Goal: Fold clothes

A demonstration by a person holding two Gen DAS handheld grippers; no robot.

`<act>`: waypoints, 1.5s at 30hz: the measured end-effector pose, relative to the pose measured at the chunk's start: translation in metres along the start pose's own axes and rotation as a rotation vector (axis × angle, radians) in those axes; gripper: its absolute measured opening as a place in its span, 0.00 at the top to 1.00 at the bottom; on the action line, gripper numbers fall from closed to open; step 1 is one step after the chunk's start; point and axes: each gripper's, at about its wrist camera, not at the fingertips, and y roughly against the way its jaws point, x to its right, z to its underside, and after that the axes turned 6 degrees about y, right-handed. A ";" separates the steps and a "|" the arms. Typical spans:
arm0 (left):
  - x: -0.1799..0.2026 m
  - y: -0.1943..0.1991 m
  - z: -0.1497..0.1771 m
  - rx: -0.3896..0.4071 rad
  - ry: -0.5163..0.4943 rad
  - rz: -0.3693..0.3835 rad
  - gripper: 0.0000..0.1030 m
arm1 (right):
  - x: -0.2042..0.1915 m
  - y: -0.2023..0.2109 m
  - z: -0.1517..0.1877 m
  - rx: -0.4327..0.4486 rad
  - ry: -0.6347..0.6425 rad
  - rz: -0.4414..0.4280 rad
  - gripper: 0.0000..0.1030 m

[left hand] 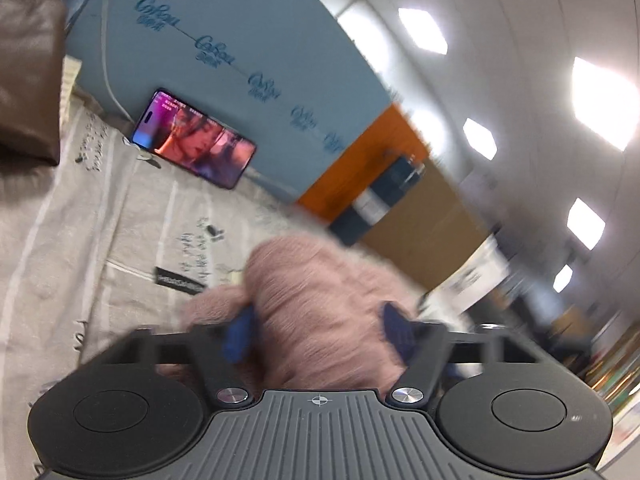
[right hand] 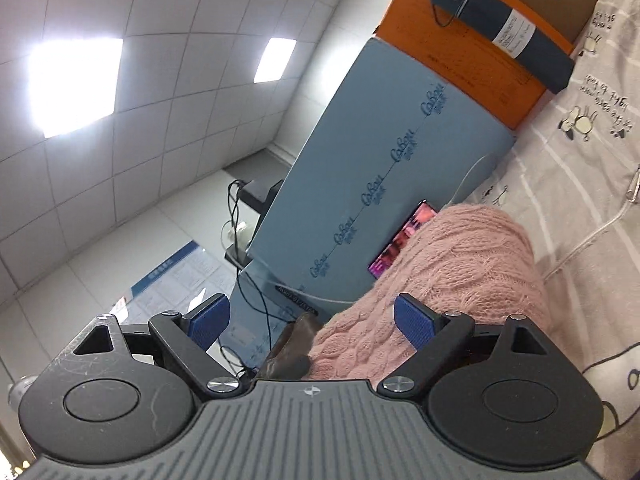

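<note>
Left gripper (left hand: 316,330) clamped on a bunch of pink sweater (left hand: 320,308), blue pads sunk into the knit. Right gripper (right hand: 312,320) wide apart, nothing gripped, sweater (right hand: 452,276) just beyond its right pad. Lying on the printed sheet (right hand: 592,168), phone (left hand: 194,139) propped far behind.

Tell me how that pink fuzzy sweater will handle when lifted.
Probably floppy: the pink sweater lies in a soft, rounded heap on the bedsheet. Likely light and compressible, given its thick fluffy knit. The fuzzy surface should grip rather than slip.
</note>
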 end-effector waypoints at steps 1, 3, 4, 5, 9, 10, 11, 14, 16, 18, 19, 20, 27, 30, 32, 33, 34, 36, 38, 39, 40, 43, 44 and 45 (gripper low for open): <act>0.002 -0.004 0.003 -0.007 -0.026 -0.017 0.68 | 0.000 0.000 0.000 0.006 -0.001 0.010 0.13; 0.008 -0.006 0.007 0.004 -0.083 -0.014 0.76 | 0.005 0.002 0.000 0.015 -0.014 0.020 0.13; 0.013 -0.003 0.008 0.026 -0.121 0.002 0.79 | 0.007 0.003 -0.001 0.021 -0.022 0.025 0.13; 0.017 0.001 0.009 0.051 -0.154 0.015 0.79 | 0.009 0.005 -0.001 0.027 -0.030 0.022 0.13; 0.028 0.021 0.005 0.160 -0.220 0.011 0.79 | 0.010 0.012 -0.001 0.048 -0.052 -0.023 0.13; 0.025 0.025 0.003 0.174 -0.210 -0.019 0.79 | 0.009 0.010 -0.002 0.050 -0.053 -0.030 0.13; 0.020 0.029 0.001 0.182 -0.196 -0.048 0.79 | 0.008 0.010 -0.003 0.049 -0.054 -0.034 0.13; -0.001 0.030 0.002 0.144 -0.118 -0.133 0.79 | 0.009 0.007 -0.003 0.027 -0.061 -0.048 0.13; -0.011 0.027 0.005 0.113 -0.081 -0.180 0.77 | 0.008 0.005 -0.002 0.008 -0.057 -0.073 0.13; -0.015 0.024 0.007 0.096 -0.075 -0.199 0.75 | 0.007 0.002 -0.002 -0.014 -0.052 -0.071 0.13; -0.013 0.023 0.006 0.097 -0.082 -0.197 0.75 | 0.007 0.000 -0.002 -0.027 -0.050 -0.058 0.13; -0.012 0.023 0.006 0.097 -0.088 -0.195 0.74 | 0.007 -0.002 -0.002 -0.040 -0.047 -0.043 0.13; -0.020 0.039 -0.003 0.145 0.026 -0.168 0.23 | 0.012 -0.012 0.003 -0.106 -0.047 0.084 0.13; -0.018 0.036 -0.005 0.153 -0.017 -0.256 0.23 | 0.013 -0.011 0.003 -0.099 -0.053 0.087 0.13; -0.020 0.028 -0.002 0.124 -0.040 -0.326 0.23 | 0.013 -0.013 0.003 -0.100 -0.049 0.107 0.13; -0.022 0.024 -0.001 0.107 -0.044 -0.340 0.23 | 0.013 -0.014 0.003 -0.102 -0.045 0.119 0.13; -0.023 0.021 0.000 0.097 -0.050 -0.352 0.21 | 0.013 -0.015 0.004 -0.110 -0.036 0.137 0.13; -0.024 0.018 0.002 0.093 -0.071 -0.368 0.21 | 0.012 -0.019 0.006 -0.128 -0.013 0.165 0.13; -0.023 0.016 0.003 0.093 -0.088 -0.371 0.20 | 0.010 -0.023 0.008 -0.141 0.019 0.189 0.13; -0.023 0.016 0.004 0.095 -0.093 -0.371 0.19 | 0.009 -0.024 0.009 -0.148 0.034 0.201 0.13; -0.023 0.018 0.004 0.101 -0.086 -0.363 0.19 | 0.008 -0.024 0.009 -0.145 0.044 0.201 0.13; -0.026 0.025 0.002 0.117 -0.018 -0.303 0.13 | 0.003 -0.015 0.009 -0.080 0.058 0.179 0.13; -0.029 0.027 0.001 0.116 0.019 -0.275 0.13 | 0.002 -0.011 0.008 -0.049 0.060 0.168 0.12; -0.030 0.030 0.000 0.113 0.057 -0.253 0.12 | 0.000 -0.006 0.007 -0.005 0.072 0.185 0.10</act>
